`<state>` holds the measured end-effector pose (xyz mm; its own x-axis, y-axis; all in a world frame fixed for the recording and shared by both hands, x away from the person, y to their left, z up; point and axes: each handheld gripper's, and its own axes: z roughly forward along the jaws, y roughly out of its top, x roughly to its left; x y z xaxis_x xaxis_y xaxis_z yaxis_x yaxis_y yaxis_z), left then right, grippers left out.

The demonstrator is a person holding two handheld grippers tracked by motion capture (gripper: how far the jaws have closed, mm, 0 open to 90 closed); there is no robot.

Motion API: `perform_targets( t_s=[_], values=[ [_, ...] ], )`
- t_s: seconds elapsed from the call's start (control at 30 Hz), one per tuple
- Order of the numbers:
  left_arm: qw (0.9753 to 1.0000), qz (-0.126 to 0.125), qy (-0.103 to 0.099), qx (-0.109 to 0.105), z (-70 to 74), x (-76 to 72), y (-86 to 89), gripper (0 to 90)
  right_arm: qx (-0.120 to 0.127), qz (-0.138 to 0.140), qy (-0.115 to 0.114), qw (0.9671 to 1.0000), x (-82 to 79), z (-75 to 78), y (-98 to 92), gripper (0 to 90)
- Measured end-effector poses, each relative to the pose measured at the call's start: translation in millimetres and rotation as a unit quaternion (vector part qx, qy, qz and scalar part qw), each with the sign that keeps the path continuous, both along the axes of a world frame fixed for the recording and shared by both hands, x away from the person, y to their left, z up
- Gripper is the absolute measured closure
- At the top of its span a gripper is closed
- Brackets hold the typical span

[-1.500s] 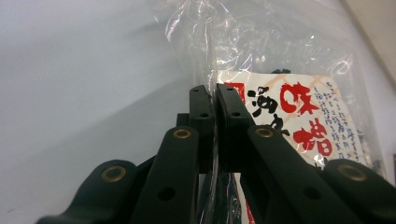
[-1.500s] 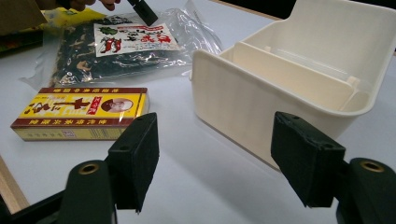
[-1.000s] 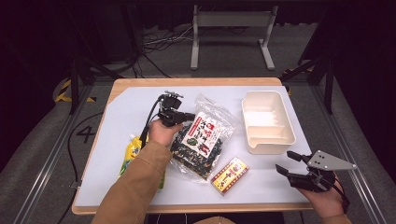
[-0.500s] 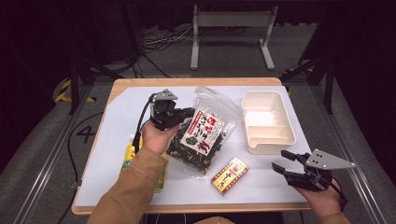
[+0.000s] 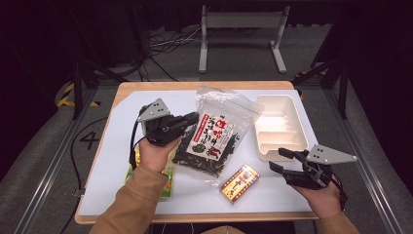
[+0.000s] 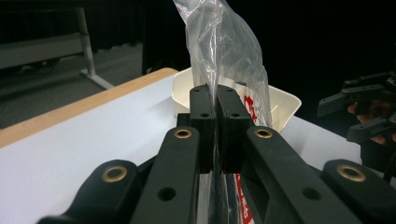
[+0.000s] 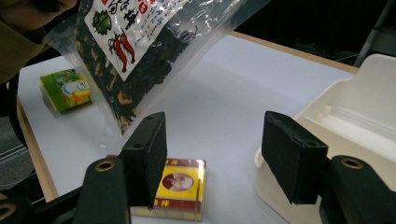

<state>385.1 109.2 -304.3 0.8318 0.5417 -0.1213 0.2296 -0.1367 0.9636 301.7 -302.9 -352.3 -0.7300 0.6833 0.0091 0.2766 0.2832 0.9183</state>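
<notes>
The left gripper point(image 5: 191, 118) has lifted the seaweed snack bag point(image 5: 214, 136) off the table – its jaws pinch the bag's clear edge, and the bag now hangs just left of the white tray point(image 5: 280, 127). The right gripper point(image 5: 282, 161) waits open near the tray – probably the bag goes there.

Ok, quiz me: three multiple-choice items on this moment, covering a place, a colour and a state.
1. Where is the white tray?
A. right of the clear snack bag
B. under it
C. on the floor

2. What colour is the small box near the right gripper?
A. blue
B. red and yellow
C. white

3. What is the left gripper doing?
A. open, idle
B. shut on the tray
C. shut on the bag

Answers: 1 A, the high view shows them side by side. 2 B, the box's top face shows it. 3 C, plastic sits pinched between its jaws.
</notes>
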Motion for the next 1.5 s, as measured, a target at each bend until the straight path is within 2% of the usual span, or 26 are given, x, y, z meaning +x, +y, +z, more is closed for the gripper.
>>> perform_targets(
  t_s=[0.1, 0.2, 0.43, 0.6, 0.9, 1.07, 1.13, 1.2, 1.27, 1.3, 1.4, 1.43, 1.5],
  values=[
    [0.9996, -0.013, -0.026, -0.002, -2.8, -4.7, 3.5, 86.7, 0.007, 0.001, -0.001, 1.0, 3.7, 4.3, 6.2, 40.6],
    [0.9994, -0.017, -0.031, 0.002, -4.5, -6.0, 5.2, 86.7, 0.007, 0.006, 0.003, 1.0, 6.1, 5.6, 12.6, 40.6],
    [0.9987, -0.027, -0.043, -0.006, -4.9, -8.7, 6.7, 86.7, 0.0, 0.017, 0.01, 0.9998, 13.3, 6.1, 26.0, 40.4],
    [0.9971, -0.035, -0.067, -0.006, -6.9, -11.2, 5.7, 86.6, 0.012, 0.032, 0.025, 0.9991, 25.1, 8.5, 36.9, 40.2],
    [0.9964, -0.054, -0.059, -0.029, -9.8, -11.5, 8.4, 86.5, 0.038, 0.046, 0.047, 0.9971, 46.0, 6.9, 54.6, 40.1],
    [0.9954, -0.062, -0.064, -0.035, -11.0, -13.2, 10.1, 86.5, 0.062, 0.061, 0.06, 0.9944, 54.8, 6.4, 63.6, 41.7],
    [0.9948, -0.065, -0.068, -0.039, -11.6, -14.0, 10.2, 86.5, 0.078, 0.074, 0.072, 0.9915, 58.5, 6.1, 67.0, 45.3],
    [0.9947, -0.066, -0.069, -0.038, -11.8, -14.7, 10.5, 86.5, 0.083, 0.078, 0.073, 0.9908, 59.4, 6.1, 67.9, 48.1],
    [0.9946, -0.064, -0.07, -0.042, -12.4, -15.6, 11.4, 86.4, 0.094, 0.087, 0.08, 0.9886, 61.6, 7.6, 71.1, 60.4],
    [0.9946, -0.064, -0.07, -0.042, -12.4, -15.6, 11.4, 86.4, 0.094, 0.087, 0.08, 0.9886, 61.6, 7.6, 71.1, 60.4],
    [0.9948, -0.058, -0.074, -0.038, -13.7, -16.1, 13.0, 86.3, 0.112, 0.097, 0.095, 0.9844, 63.4, 9.4, 69.6, 69.3],
    [0.9952, -0.055, -0.074, -0.032, -14.2, -15.9, 13.1, 86.2, 0.113, 0.1, 0.094, 0.984, 62.9, 10.3, 69.4, 73.4],
    [0.9961, -0.052, -0.064, -0.031, -16.3, -15.4, 14.2, 85.6, 0.105, 0.104, 0.082, 0.9856, 60.5, 12.7, 70.0, 79.7]
  ],
)
